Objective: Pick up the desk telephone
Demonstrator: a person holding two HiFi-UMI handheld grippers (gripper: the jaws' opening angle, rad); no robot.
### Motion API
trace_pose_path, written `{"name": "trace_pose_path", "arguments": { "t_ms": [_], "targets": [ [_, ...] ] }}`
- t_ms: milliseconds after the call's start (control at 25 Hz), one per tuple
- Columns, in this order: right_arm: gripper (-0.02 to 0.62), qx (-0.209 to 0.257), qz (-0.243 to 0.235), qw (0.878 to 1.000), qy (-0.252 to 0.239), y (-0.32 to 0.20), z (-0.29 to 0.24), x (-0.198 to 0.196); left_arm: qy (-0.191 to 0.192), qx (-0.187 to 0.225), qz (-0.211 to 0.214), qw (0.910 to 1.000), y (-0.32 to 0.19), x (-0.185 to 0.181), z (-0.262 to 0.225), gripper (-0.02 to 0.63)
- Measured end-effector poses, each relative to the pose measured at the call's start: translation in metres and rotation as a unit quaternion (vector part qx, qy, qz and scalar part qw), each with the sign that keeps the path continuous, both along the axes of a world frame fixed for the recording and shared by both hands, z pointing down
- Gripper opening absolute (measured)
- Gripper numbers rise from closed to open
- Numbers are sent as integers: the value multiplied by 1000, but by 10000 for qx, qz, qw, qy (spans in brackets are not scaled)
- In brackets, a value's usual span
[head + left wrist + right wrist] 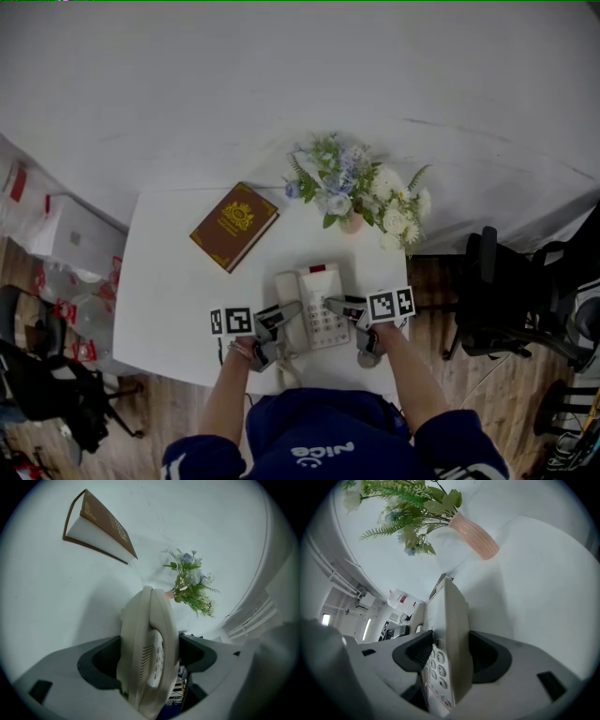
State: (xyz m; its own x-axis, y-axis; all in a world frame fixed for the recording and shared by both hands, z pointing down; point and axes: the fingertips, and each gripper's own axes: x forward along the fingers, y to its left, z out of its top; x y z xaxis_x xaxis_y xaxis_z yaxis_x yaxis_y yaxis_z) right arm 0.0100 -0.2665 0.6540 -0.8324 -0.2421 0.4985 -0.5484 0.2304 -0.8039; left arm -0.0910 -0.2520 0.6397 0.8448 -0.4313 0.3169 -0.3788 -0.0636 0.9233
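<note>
**Item: desk telephone** (309, 307), cream plastic, handset in its cradle on the left, keypad on the right.

**Location:** on the white table (164, 291), near its front edge and just ahead of me. A curly cord (287, 371) trails off the front edge. I cannot tell whether the base is clear of the tabletop yet.

**My left gripper** (289, 313): clamped on the telephone's left side, one jaw above and one below, with the handset and the base edge together between the pads.

**My right gripper** (336, 307): clamped on the right side across the keypad edge, with the jaws pressed onto the top and bottom faces.

**Handling, my estimate:**
- Light, hollow and rigid, so it should not flex.
- The plastic looks smooth, so it could slip in a loose pinch.
- The handset only rests in its cradle, so tilting could spill it. Gripping handset and base together on the left seems the safer hold.
- I would lift both sides level and evenly.
- The trailing cord may drag or snag at the table edge.

**Nearby, well apart from the telephone:** brown book (234, 225) to the back left, and flowers (358, 187) in a pink ribbed vase (474, 538) behind.
</note>
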Motion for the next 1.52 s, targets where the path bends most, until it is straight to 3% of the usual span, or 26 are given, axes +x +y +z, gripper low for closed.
{"name": "trace_pose_path", "arguments": {
  "t_ms": [320, 520, 1520],
  "targets": [
    [261, 227, 78, 9996, -114, 11, -26, -7, -179, 231, 31, 9996, 9, -9, -25, 390],
    [261, 323, 113, 9994, -37, 23, -42, -6, -50, 361, 51, 9993, 19, -7, -42, 390],
    [261, 974, 444, 9939, -279, 60, -125, 12, -169, 1173, -55, 9929, 53, 9, -130, 390]
  ]
}}
